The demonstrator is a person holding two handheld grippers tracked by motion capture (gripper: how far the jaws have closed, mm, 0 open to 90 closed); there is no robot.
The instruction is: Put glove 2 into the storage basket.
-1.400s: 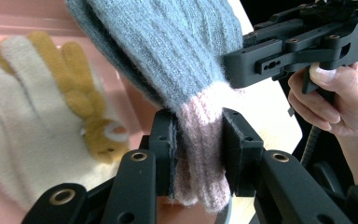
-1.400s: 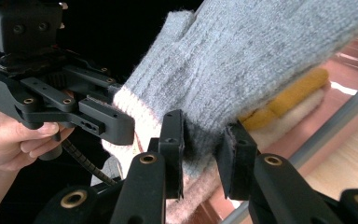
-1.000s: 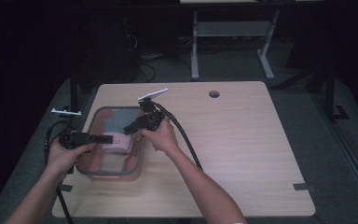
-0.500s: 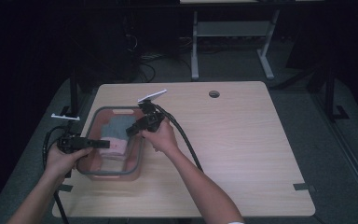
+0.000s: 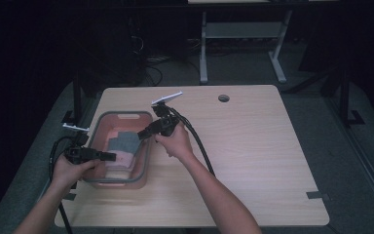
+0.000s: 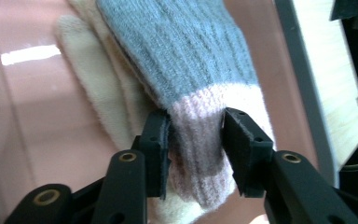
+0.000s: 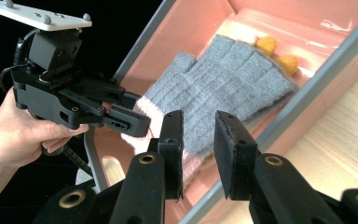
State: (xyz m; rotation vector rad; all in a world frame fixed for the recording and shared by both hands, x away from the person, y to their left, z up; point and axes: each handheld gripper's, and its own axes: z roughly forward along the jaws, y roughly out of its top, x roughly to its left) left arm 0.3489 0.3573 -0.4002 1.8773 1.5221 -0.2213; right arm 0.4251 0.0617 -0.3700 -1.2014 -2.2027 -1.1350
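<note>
A pink bin [image 5: 146,161] with a grey rim stands on the left part of the wooden table [image 5: 253,161], and a grey knitted glove [image 5: 123,142] with a pink cuff lies inside it on top of a cream glove [image 6: 98,88]. In the left gripper view, the left gripper [image 6: 195,140] straddles the pink cuff: its jaws have just been opening, the cuff is between them, and the pads stand at the cuff's sides without visibly squeezing it. In the high view this gripper [image 5: 108,156] reaches in over the bin's left wall from the near left. The right gripper [image 7: 196,135] hovers over the bin's right rim with its jaws parted and nothing clamped; the grey glove lies below and beyond them. In the right gripper view, two yellow tips [image 7: 276,52] show at the glove's far end
</note>
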